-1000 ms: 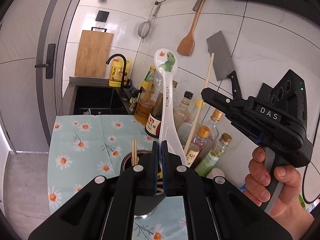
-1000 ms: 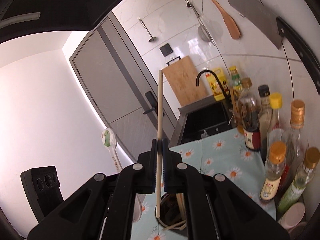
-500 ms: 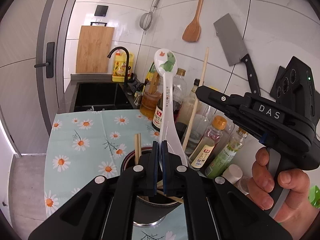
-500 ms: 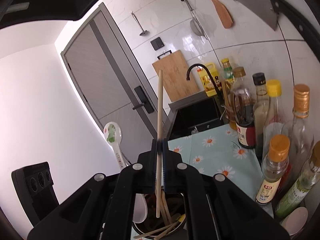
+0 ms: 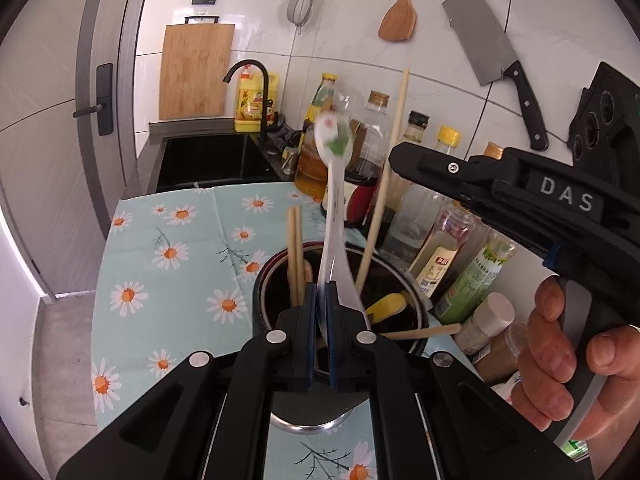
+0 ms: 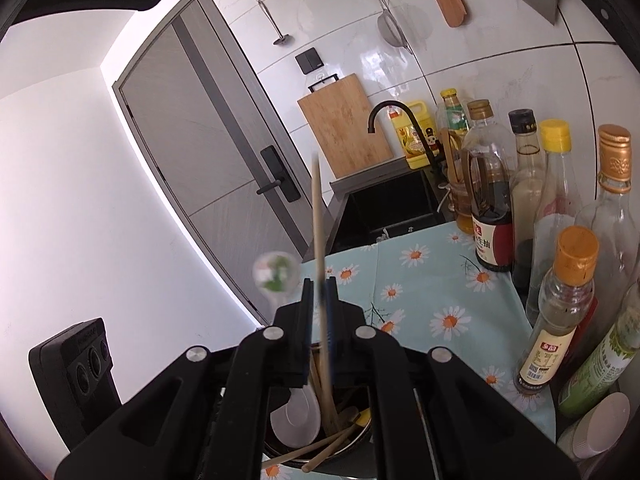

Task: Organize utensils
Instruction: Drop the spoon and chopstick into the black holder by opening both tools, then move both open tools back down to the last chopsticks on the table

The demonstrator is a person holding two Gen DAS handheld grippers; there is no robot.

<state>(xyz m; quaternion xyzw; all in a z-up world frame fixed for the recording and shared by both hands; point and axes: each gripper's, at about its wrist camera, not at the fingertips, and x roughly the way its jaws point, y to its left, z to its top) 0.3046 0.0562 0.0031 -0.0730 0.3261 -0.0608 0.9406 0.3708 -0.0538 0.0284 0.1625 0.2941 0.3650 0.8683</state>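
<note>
Two utensils hang over the dark holder pot (image 5: 340, 280) near the cloth's right edge. The left gripper (image 5: 320, 312) has its fingers slightly parted around the blurred white spoon (image 5: 334, 200), apparently releasing it. The right gripper (image 6: 319, 312) looks barely parted around a chopstick (image 6: 318, 240). The risk: the crossed sticks inside could deflect either one, tipping it over the rim.

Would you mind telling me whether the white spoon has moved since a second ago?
Yes. The white spoon has dropped toward the utensil pot; its blurred top now lies below the wall cleaver.
</note>
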